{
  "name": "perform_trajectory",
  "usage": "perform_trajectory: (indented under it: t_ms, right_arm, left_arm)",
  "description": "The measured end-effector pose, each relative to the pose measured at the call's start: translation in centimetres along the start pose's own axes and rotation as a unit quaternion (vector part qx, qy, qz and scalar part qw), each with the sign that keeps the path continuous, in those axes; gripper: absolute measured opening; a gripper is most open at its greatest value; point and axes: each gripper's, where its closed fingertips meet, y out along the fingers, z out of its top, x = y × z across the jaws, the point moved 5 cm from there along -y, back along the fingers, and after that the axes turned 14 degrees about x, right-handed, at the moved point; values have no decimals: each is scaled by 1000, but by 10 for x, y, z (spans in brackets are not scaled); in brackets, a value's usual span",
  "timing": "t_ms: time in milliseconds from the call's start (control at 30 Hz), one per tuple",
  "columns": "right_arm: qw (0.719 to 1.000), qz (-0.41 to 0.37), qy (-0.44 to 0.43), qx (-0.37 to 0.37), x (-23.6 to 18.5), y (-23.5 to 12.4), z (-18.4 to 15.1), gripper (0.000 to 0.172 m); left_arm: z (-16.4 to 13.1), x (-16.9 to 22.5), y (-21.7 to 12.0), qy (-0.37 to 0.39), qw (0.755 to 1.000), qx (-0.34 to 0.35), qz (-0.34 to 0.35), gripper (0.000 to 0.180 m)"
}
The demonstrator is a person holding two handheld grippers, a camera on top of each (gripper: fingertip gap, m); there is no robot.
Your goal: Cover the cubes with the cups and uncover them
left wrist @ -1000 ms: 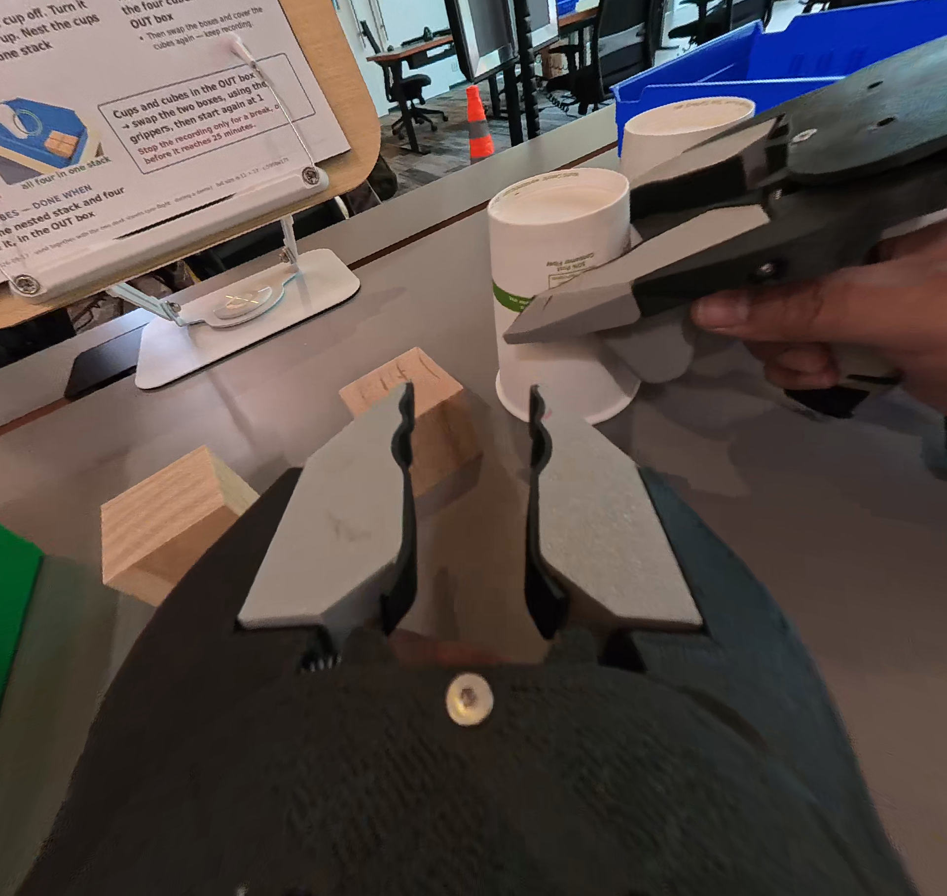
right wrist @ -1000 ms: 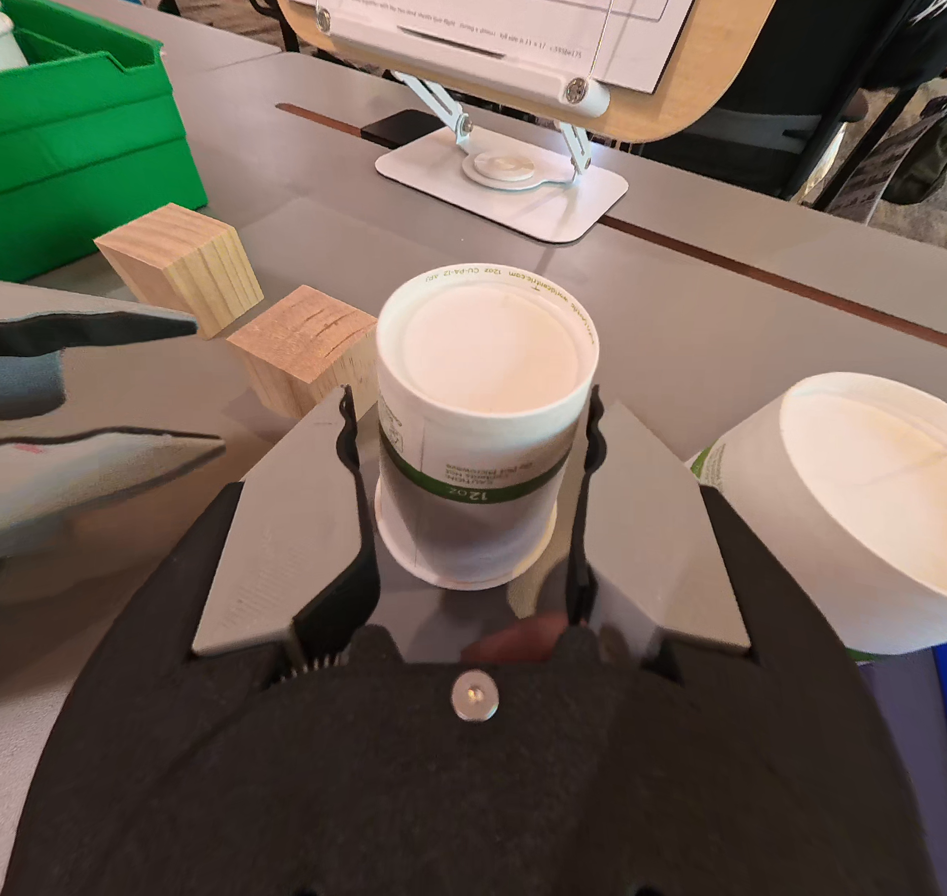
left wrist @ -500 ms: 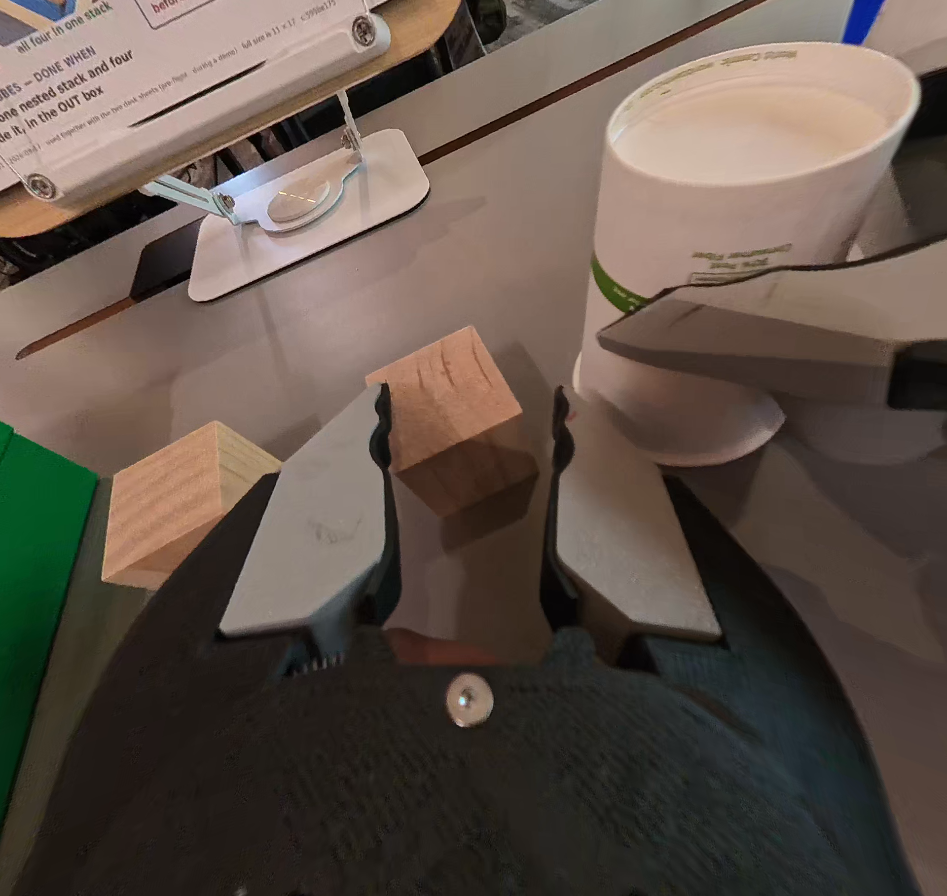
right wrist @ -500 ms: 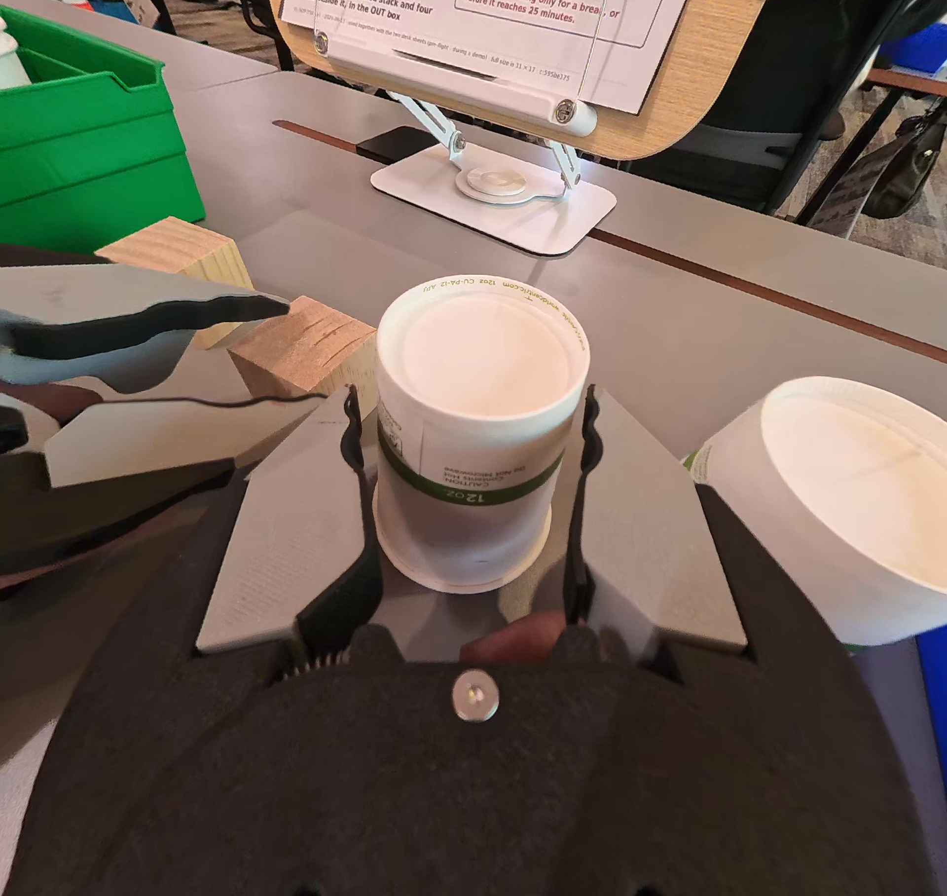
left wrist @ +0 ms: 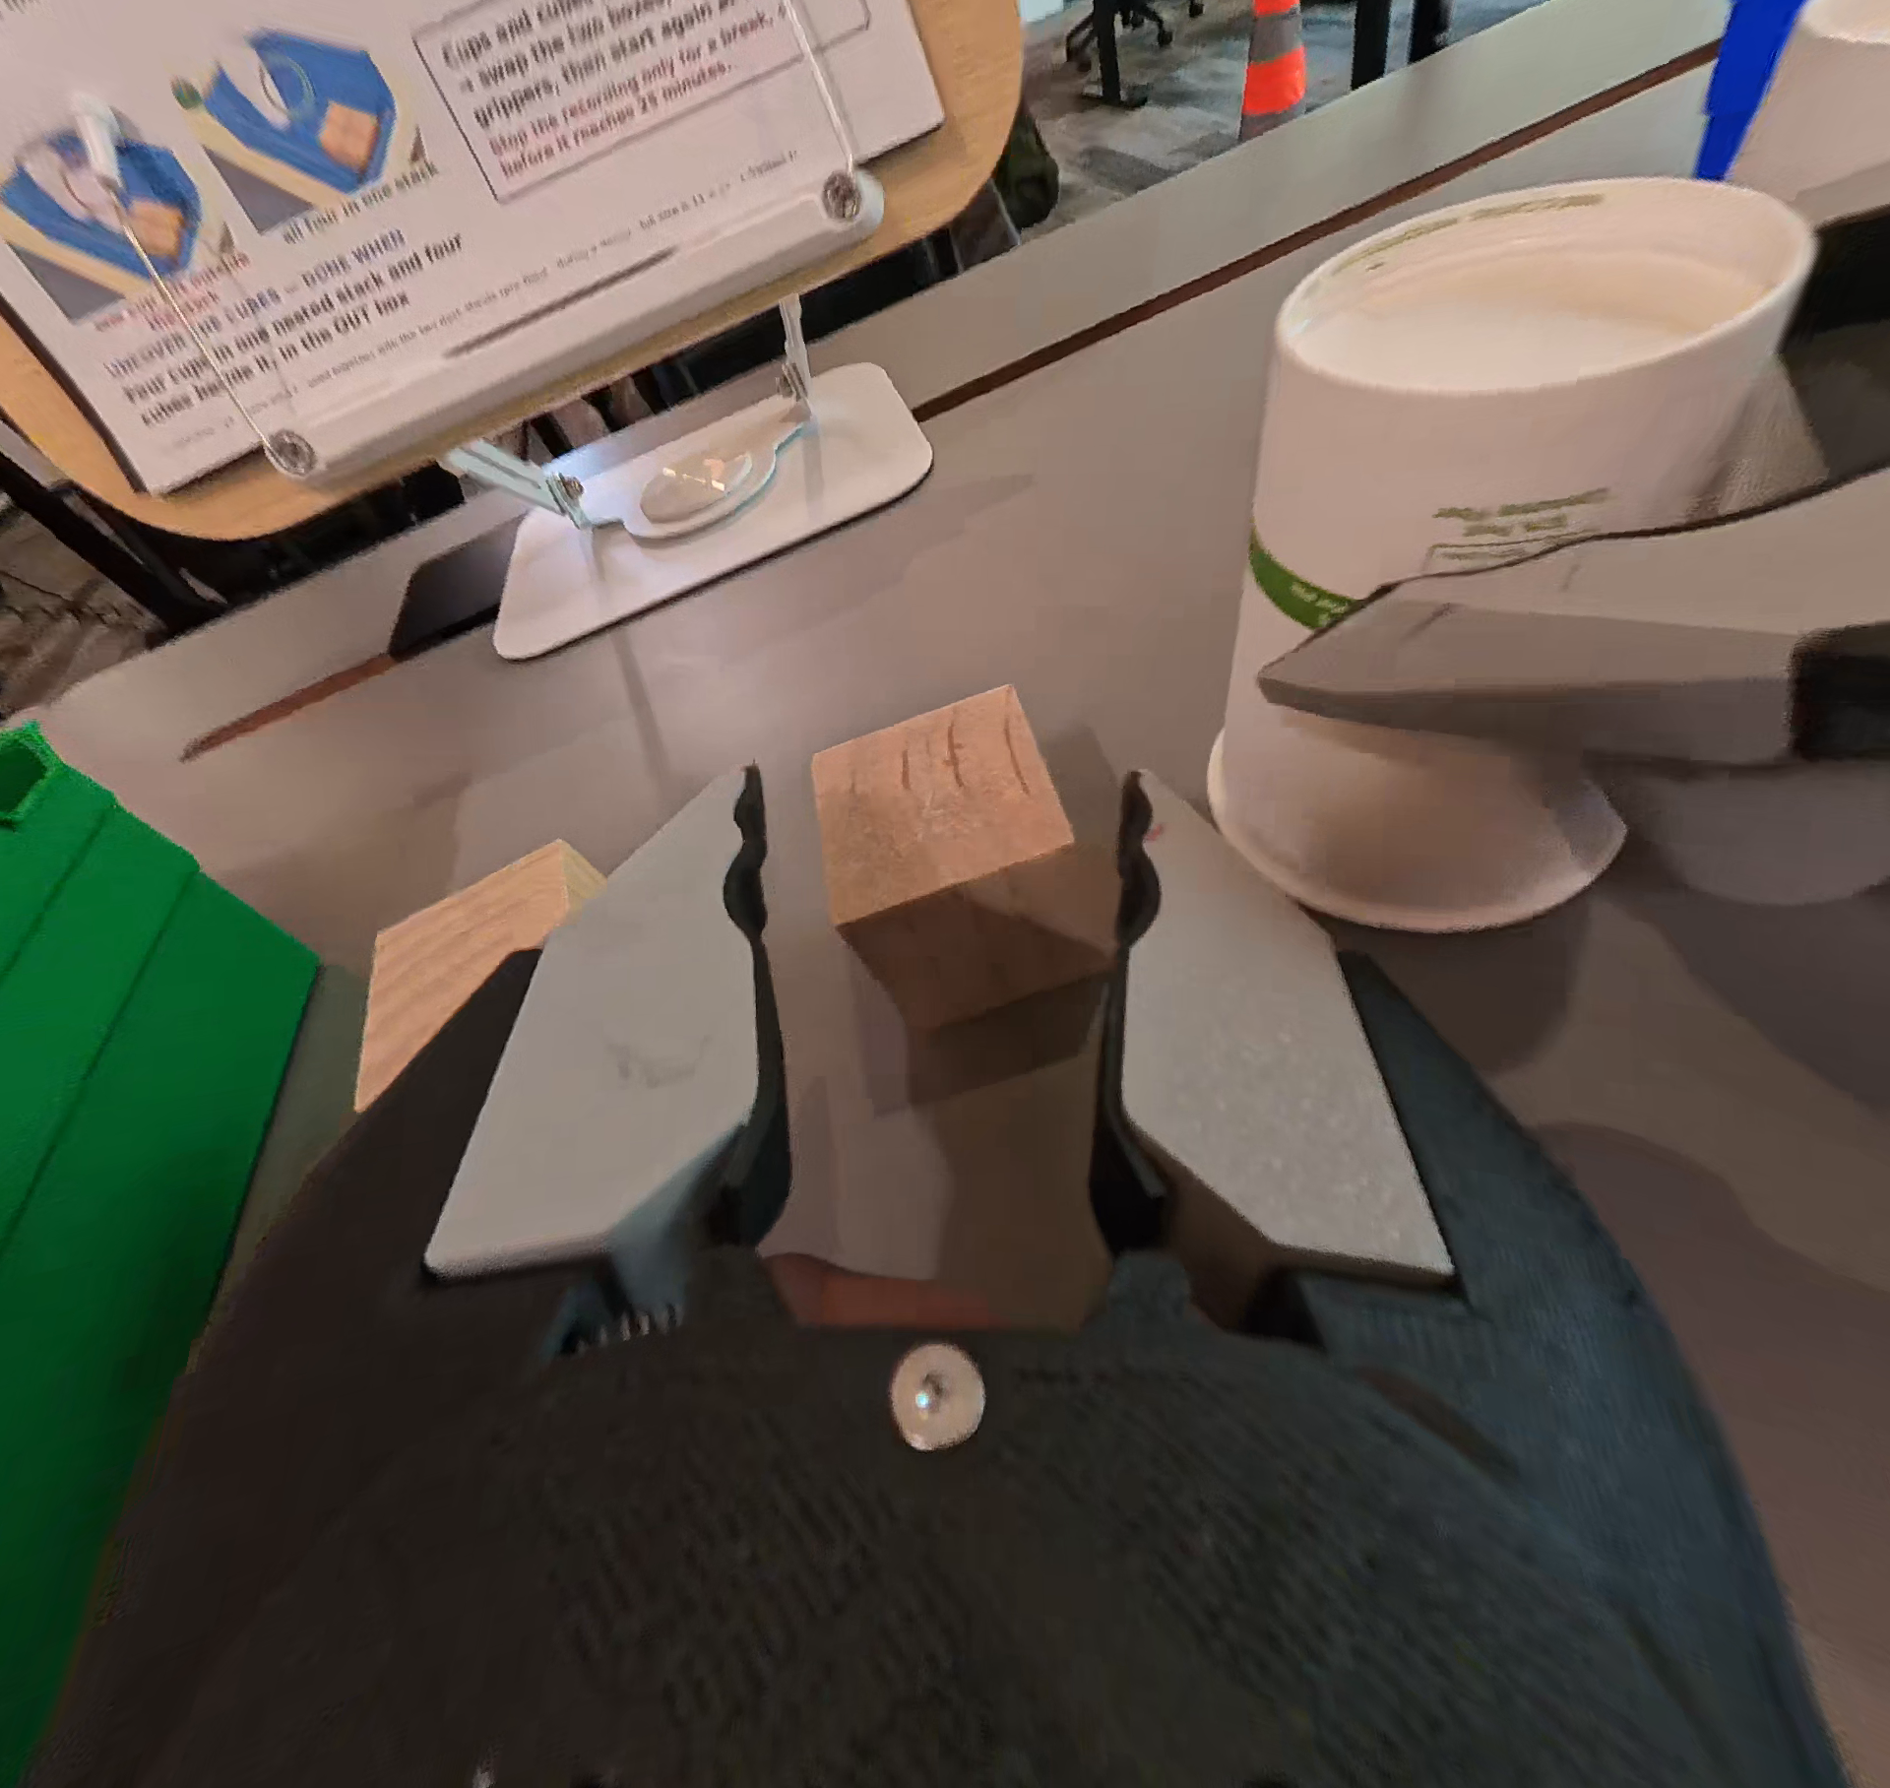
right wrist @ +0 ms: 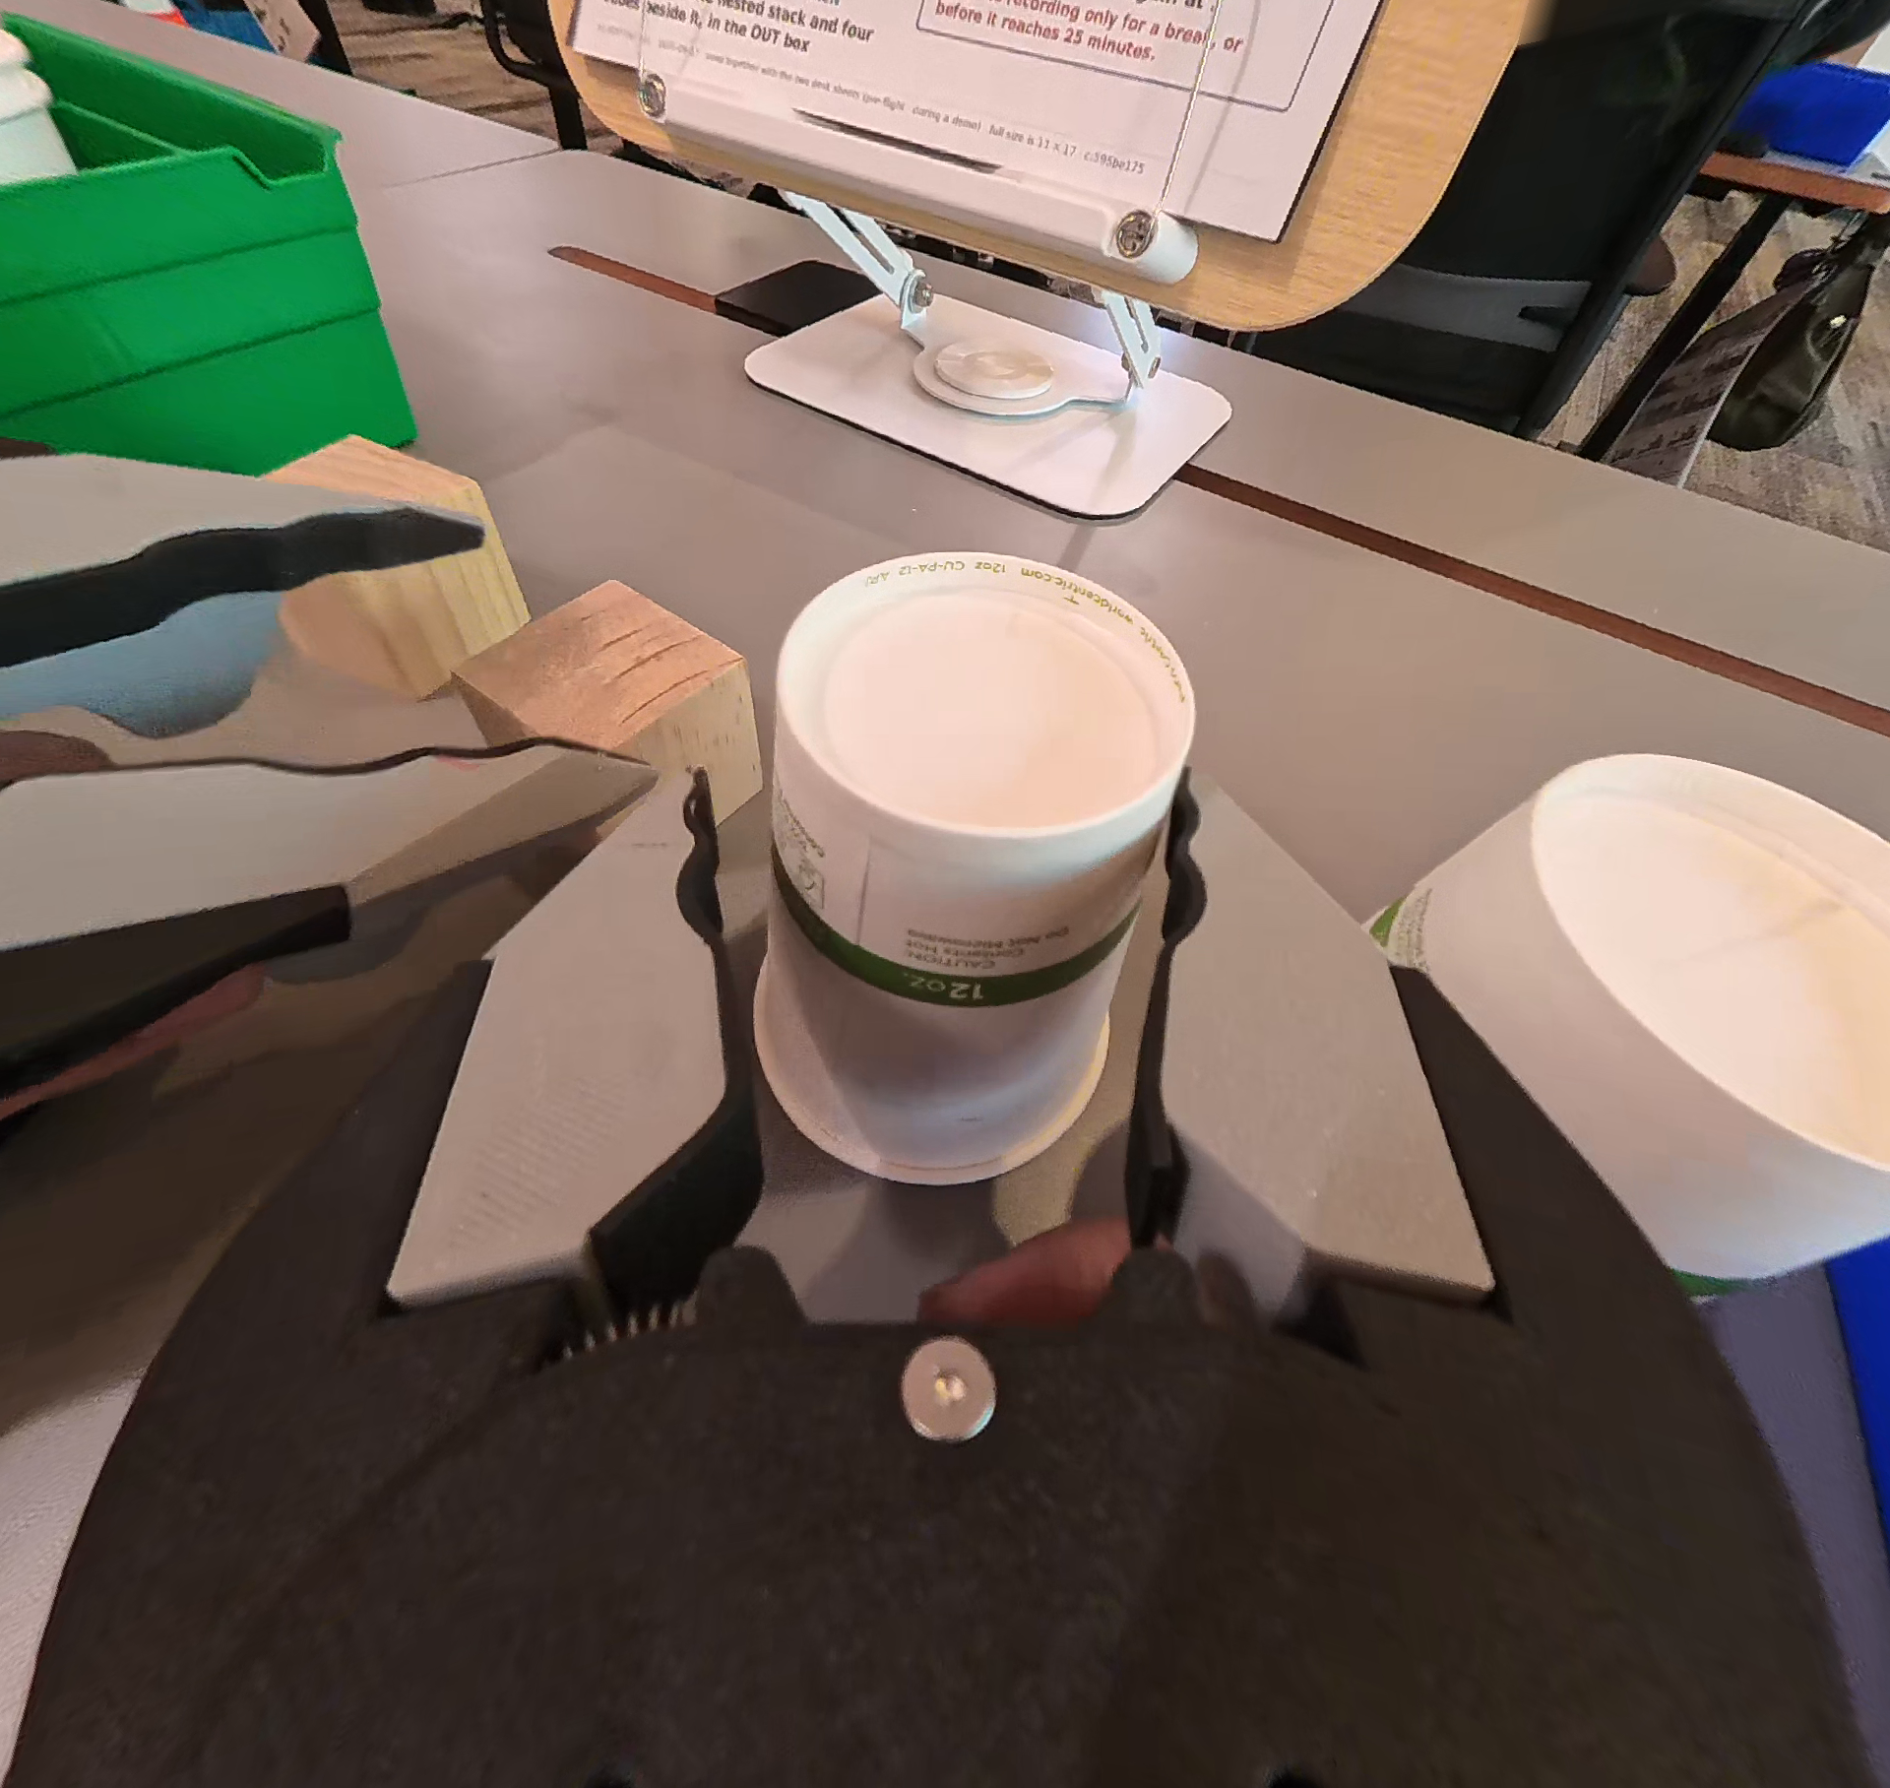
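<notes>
Jaws wide on both sides, nothing gripped yet.

Left gripper (left wrist: 936, 921) spread around the darker wooden cube (left wrist: 946, 844), gap on the left, right pad hard to call, probably lining up a pick. Right gripper (right wrist: 936, 880) straddling the upturned white cup (right wrist: 961, 849), pads apparently off it. Paler cube (right wrist: 404, 563) just beside; second cup (right wrist: 1677, 1002) tilted at right. Green bin (right wrist: 174, 266): one white thing inside.
</notes>
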Motion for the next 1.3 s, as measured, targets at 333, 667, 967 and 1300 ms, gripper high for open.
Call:
perform_trajectory:
  t_ms: [333,667,967,1300]
  right_arm:
    - [984,-73,-11,163,15,-33,49,99]
    - [960,-98,-11,262,22,-58,76,94]
    - [966,-84,-27,244,14,-53,72,92]
    - [972,-72,-23,224,12,-47,66,91]
  left_arm:
    - [17,5,-14,51,995,83,36,74]
    - [73,-54,-94,-26,981,180,63,54]
    - [90,-200,-74,-27,999,13,34,45]
    - [-8,-252,-52,-37,980,-192,29,34]
